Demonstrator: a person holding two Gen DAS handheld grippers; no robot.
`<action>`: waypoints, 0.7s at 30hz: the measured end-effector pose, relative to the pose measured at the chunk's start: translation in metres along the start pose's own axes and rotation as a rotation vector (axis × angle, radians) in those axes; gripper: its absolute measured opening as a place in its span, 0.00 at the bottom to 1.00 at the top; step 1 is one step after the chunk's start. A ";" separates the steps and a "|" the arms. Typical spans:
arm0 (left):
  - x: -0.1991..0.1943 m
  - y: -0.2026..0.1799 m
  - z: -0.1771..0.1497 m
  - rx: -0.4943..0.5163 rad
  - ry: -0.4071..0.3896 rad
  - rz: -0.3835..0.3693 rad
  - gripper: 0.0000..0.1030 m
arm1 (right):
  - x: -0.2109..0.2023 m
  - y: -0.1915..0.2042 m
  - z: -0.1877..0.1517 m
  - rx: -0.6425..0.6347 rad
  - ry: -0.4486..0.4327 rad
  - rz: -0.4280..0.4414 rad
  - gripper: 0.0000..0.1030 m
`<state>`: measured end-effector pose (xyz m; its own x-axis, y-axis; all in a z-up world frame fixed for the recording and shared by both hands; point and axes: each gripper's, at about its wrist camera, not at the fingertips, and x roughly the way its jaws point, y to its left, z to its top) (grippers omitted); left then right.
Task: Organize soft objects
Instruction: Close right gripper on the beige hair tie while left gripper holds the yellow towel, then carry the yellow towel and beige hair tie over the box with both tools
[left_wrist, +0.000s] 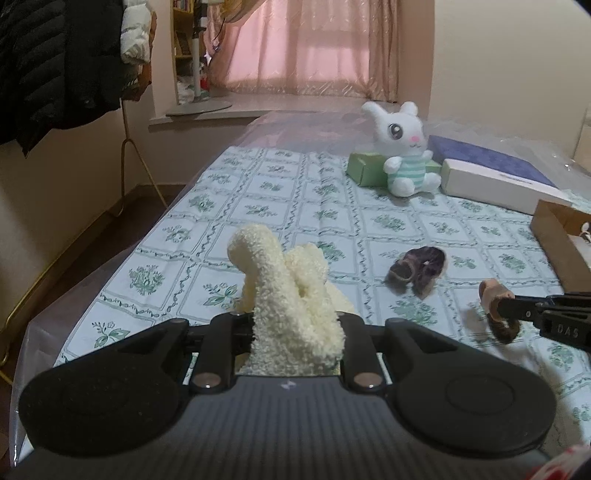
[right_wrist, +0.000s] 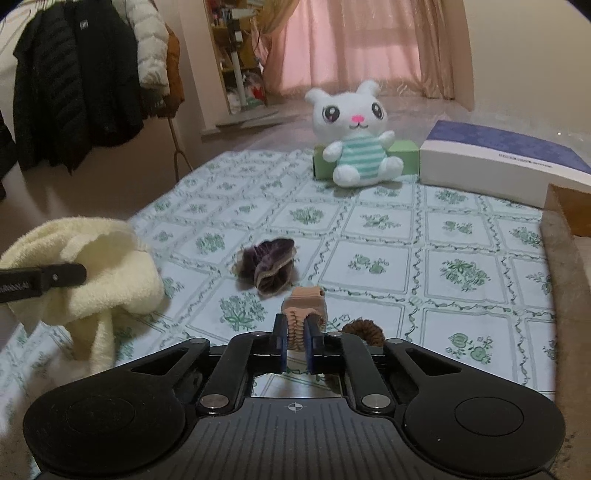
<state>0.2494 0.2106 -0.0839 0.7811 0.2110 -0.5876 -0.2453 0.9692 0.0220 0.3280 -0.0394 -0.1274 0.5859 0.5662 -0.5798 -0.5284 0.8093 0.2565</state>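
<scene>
My left gripper (left_wrist: 295, 325) is shut on a fluffy cream sock (left_wrist: 291, 291), held above the table; the sock hides the fingertips. It also shows in the right wrist view (right_wrist: 107, 273) with the left finger (right_wrist: 55, 277) on it. My right gripper (right_wrist: 297, 332) is shut on a tan-and-brown sock (right_wrist: 304, 310); its brown end (right_wrist: 365, 330) hangs at the right. In the left wrist view the right gripper (left_wrist: 506, 308) holds that sock (left_wrist: 493, 293). A crumpled dark purple sock (right_wrist: 267, 266) (left_wrist: 419, 267) lies on the tablecloth.
A white plush rabbit (right_wrist: 352, 136) sits at the back against a green box (right_wrist: 404, 160). A white and blue box (right_wrist: 498, 158) lies at the back right. A brown cardboard box (left_wrist: 565, 243) stands at the right edge. Coats (right_wrist: 77, 81) hang at the left.
</scene>
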 end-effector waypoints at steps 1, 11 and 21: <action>-0.003 -0.002 0.001 0.003 -0.005 -0.004 0.17 | -0.006 -0.001 0.001 0.006 -0.009 0.005 0.07; -0.050 -0.028 0.022 0.051 -0.079 -0.067 0.17 | -0.077 -0.028 0.000 0.067 -0.074 -0.001 0.07; -0.077 -0.106 0.044 0.153 -0.120 -0.210 0.17 | -0.152 -0.084 -0.008 0.128 -0.117 -0.092 0.07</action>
<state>0.2406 0.0975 -0.0050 0.8702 0.0081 -0.4926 0.0115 0.9993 0.0367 0.2783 -0.1953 -0.0670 0.6997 0.4974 -0.5129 -0.3916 0.8674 0.3070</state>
